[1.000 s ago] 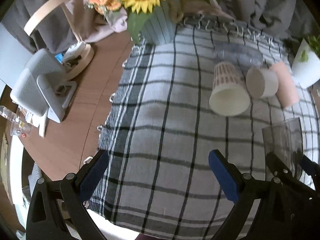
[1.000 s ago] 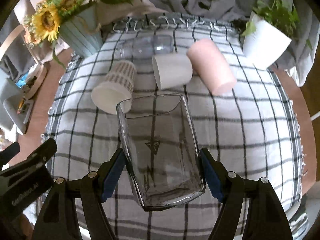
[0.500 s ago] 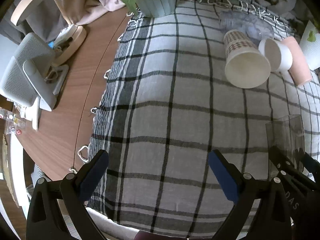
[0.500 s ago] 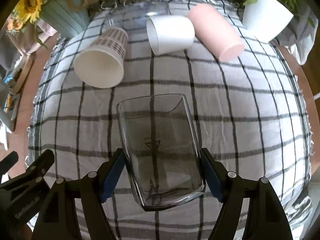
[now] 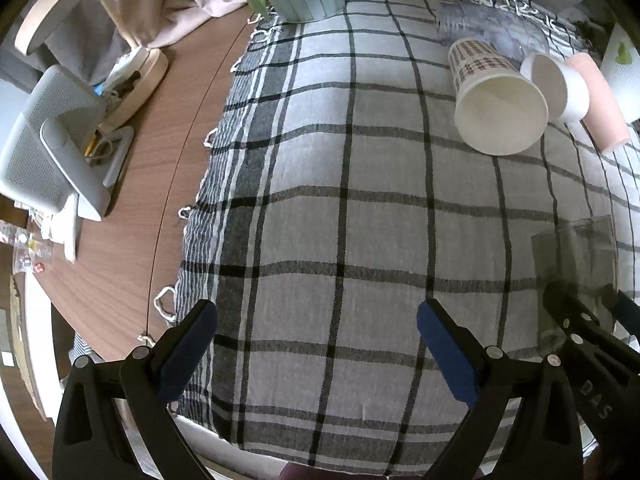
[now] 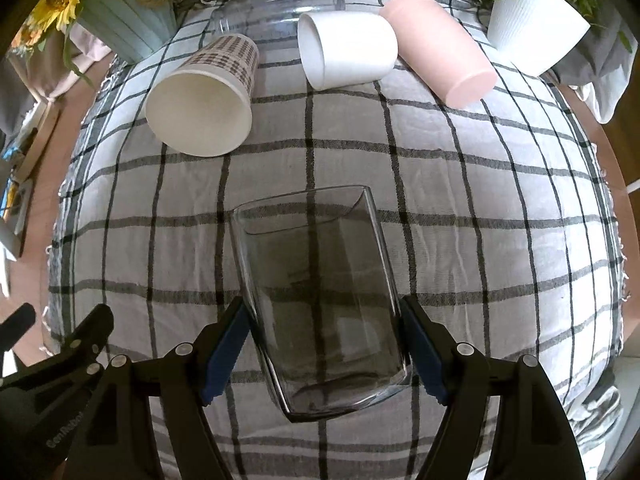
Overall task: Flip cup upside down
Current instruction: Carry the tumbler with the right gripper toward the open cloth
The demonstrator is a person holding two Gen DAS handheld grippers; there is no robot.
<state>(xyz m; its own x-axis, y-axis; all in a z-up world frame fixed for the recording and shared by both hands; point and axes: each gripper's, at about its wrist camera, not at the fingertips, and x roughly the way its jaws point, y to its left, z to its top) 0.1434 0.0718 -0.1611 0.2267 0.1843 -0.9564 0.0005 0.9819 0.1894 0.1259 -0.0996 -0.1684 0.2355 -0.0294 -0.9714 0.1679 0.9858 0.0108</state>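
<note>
Gripping the smoky glass cup [image 6: 320, 300] at centre frame, the right gripper [image 6: 324, 344] pinches it between both blue pads above the checked cloth [image 6: 480, 208]. Left gripper [image 5: 316, 344] hangs wide apart, holding nothing, lower frame.

We see a grey-white tablecloth [image 6: 460, 208] with a black plaid grid. The held glass cup [image 6: 320, 300] is clear with a smoky grey tint. The paper cup [image 6: 208, 96] is white inside with a brown check print outside. Next to it are a plain white cup [image 6: 348, 50], a pale pink cup [image 6: 440, 64] and a clear plastic cup [image 6: 276, 8]. The ribbed vase [image 6: 124, 20] is light blue, the ribbed planter [image 6: 536, 36] white. Gripper pads [image 5: 188, 352] are blue on black frames. The table [image 5: 160, 152] is brown wood.
</note>
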